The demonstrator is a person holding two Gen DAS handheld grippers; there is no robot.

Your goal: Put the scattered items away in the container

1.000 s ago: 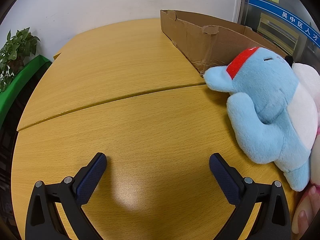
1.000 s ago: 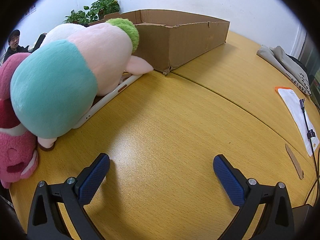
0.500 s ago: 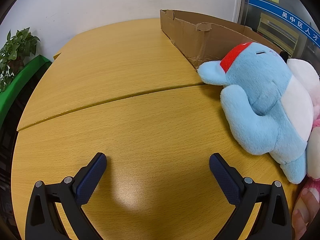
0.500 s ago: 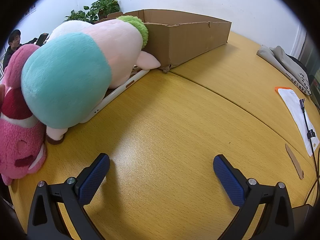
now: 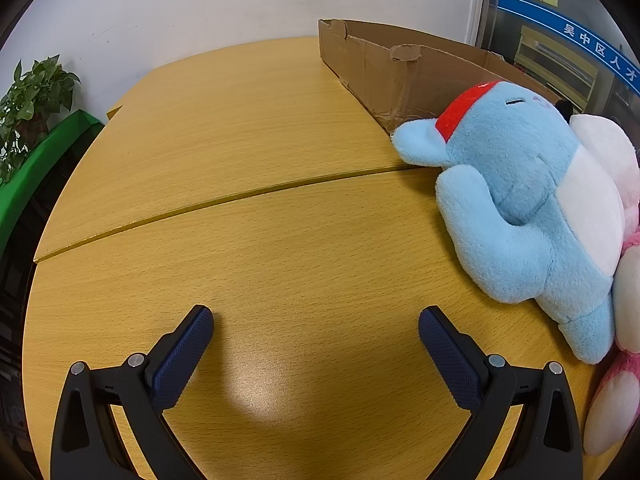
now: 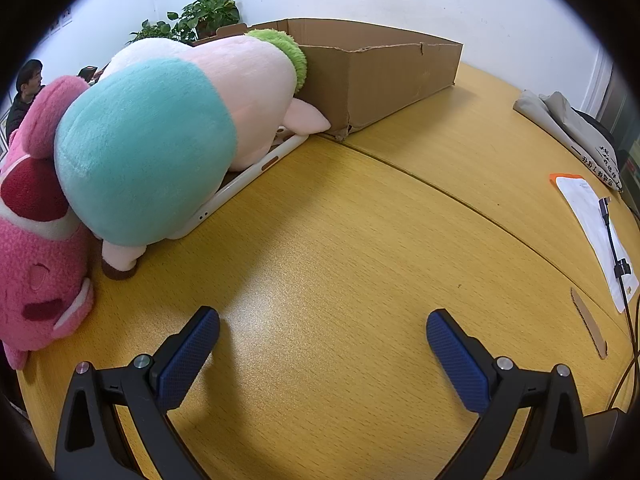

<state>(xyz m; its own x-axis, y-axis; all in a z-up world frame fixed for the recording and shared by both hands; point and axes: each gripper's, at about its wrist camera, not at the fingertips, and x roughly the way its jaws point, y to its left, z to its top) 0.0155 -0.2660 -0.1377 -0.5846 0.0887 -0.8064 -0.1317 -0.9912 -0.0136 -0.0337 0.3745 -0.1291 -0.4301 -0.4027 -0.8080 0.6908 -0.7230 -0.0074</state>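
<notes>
A low cardboard box [image 5: 384, 68] stands at the back of the wooden table [image 5: 240, 216]; it also shows in the right wrist view [image 6: 384, 76]. A blue plush with a red band [image 5: 520, 196] lies to the right of my left gripper [image 5: 316, 332], which is open and empty above the table. A pink plush [image 5: 616, 396] lies behind it. In the right wrist view a pink and teal plush with a green tuft [image 6: 176, 136] lies on a white tablet [image 6: 248, 184] against the box. A hot-pink plush [image 6: 36, 264] lies at far left. My right gripper [image 6: 324, 332] is open and empty.
A potted plant [image 5: 28, 104] and a green ledge stand left of the table. In the right wrist view a folded jacket [image 6: 568, 132], a paper sheet with a cable [image 6: 596, 224] and a cardboard strip [image 6: 588, 324] lie at the right. A person [image 6: 24, 96] sits far left.
The plush toys have shifted nearer the middle of both views, the blue one leftward and the pink and teal one rightward. Both grippers stay open.
</notes>
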